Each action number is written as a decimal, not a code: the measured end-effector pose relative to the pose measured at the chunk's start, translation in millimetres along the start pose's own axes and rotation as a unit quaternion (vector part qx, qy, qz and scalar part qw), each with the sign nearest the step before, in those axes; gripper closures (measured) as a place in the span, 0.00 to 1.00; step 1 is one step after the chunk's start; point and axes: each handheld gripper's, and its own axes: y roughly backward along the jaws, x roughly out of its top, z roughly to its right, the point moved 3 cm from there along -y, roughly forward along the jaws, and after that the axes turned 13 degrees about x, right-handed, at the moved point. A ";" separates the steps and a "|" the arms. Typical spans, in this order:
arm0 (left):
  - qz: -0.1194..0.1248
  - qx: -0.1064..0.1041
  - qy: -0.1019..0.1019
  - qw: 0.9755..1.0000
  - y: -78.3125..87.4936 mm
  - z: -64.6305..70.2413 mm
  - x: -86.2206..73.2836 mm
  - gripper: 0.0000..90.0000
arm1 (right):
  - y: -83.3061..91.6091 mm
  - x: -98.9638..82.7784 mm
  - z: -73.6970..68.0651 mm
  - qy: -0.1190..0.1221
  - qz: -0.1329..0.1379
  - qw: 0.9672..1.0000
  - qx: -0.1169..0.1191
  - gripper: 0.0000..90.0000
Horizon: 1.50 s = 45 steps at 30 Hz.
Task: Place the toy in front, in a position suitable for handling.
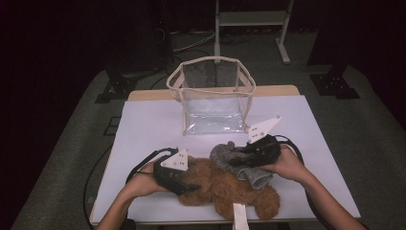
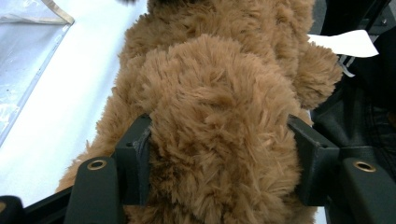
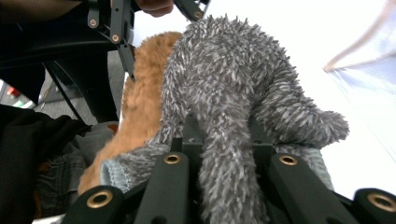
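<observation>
High view: left tongs (image 1: 187,187) clamp the brown teddy bear (image 1: 230,189) lying at the worktop's (image 1: 153,124) near edge; right tongs (image 1: 234,160) pinch the grey plush toy (image 1: 225,155) resting on it.

Left gripper (image 1: 191,188) and right gripper (image 1: 233,160): black bodies, white three-cornered top plates (small holes), brass-ringed jaw screws, black trailing cables

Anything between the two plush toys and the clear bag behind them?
Nothing visible. The white table is bare between the brown plush, the grey plush and the clear bag, whose top is open. Left gripper and right gripper each clamp a toy.
</observation>
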 end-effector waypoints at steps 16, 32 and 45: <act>-0.018 -0.008 -0.008 1.000 -4.4 -1.0 14.1 0.42 | 15.3 -19.8 -12.0 -0.016 0.013 1.000 -0.004 0.83; -0.013 -0.002 -0.021 1.000 2.6 4.7 2.9 0.46 | -12.8 3.5 16.3 -0.017 -0.015 1.000 0.011 0.83; -0.006 -0.001 0.013 1.000 3.1 -0.7 -4.8 0.45 | 41.1 -67.1 3.8 -0.078 0.070 0.994 -0.021 0.83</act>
